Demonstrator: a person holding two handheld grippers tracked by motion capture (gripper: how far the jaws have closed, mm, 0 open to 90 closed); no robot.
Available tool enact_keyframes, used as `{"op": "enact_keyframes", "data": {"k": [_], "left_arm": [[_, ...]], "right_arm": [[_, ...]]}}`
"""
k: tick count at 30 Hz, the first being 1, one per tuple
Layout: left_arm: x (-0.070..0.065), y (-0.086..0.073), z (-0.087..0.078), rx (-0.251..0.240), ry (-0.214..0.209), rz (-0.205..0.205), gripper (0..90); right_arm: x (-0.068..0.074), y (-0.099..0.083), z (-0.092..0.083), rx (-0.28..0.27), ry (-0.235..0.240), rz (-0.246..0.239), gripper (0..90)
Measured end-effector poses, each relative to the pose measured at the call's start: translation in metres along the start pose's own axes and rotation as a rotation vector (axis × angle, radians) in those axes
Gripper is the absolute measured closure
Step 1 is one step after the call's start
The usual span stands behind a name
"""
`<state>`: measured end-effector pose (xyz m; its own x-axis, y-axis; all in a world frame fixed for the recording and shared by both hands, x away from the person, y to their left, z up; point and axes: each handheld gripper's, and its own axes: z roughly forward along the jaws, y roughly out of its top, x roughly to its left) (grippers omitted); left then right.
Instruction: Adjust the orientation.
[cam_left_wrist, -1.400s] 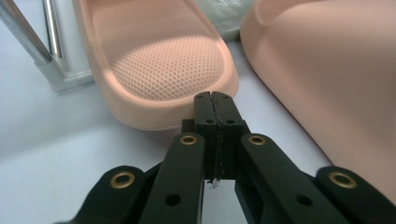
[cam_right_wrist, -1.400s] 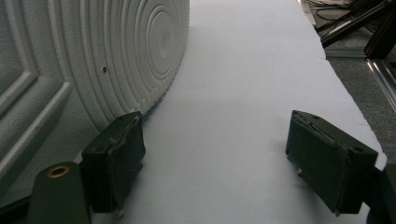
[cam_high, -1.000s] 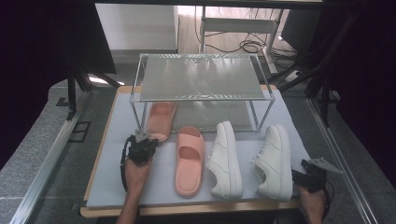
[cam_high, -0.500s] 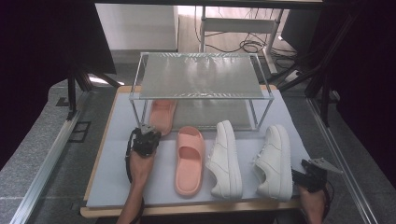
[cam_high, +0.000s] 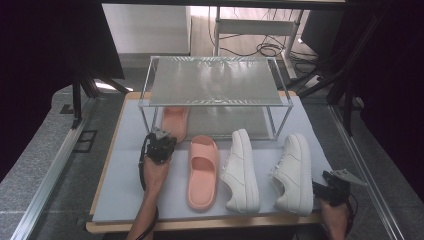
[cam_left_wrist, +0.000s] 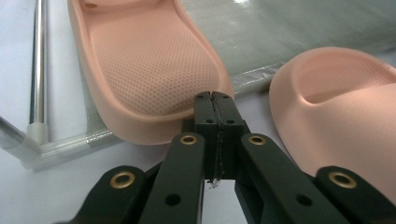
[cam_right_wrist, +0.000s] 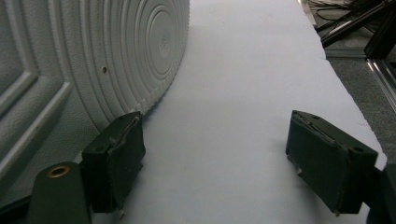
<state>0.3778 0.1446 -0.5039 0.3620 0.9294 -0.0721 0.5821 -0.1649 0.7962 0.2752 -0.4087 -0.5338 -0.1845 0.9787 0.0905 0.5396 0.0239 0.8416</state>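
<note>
Meanwhile, the left claw (cam_left_wrist: 215, 100), jaws pressed together and gripping nothing, is touching the pink rubber slipper's heel (cam_left_wrist: 154, 70) at upper left; the right claw (cam_right_wrist: 212, 168) is gaping empty beside a white sneaker's sole (cam_right_wrist: 93, 56).

The high view looked down over the table (cam_high: 125, 190). Both gripper views sat close, level with it, sharing its pink slippers (cam_left_wrist: 154, 70) and white sneaker (cam_right_wrist: 84, 60).
</note>
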Motion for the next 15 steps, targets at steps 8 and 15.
{"op": "enact_keyframes", "data": {"k": [8,15], "left_arm": [[0.005,0.006,0.012,-0.001,0.008,-0.012,89.9],[0.01,0.009,0.024,0.005,0.014,-0.031,89.9]], "right_arm": [[0.0,0.0,0.0,0.001,0.0,-0.001,19.5],[0.0,0.0,0.0,0.0,0.0,-0.001,19.4]]}}
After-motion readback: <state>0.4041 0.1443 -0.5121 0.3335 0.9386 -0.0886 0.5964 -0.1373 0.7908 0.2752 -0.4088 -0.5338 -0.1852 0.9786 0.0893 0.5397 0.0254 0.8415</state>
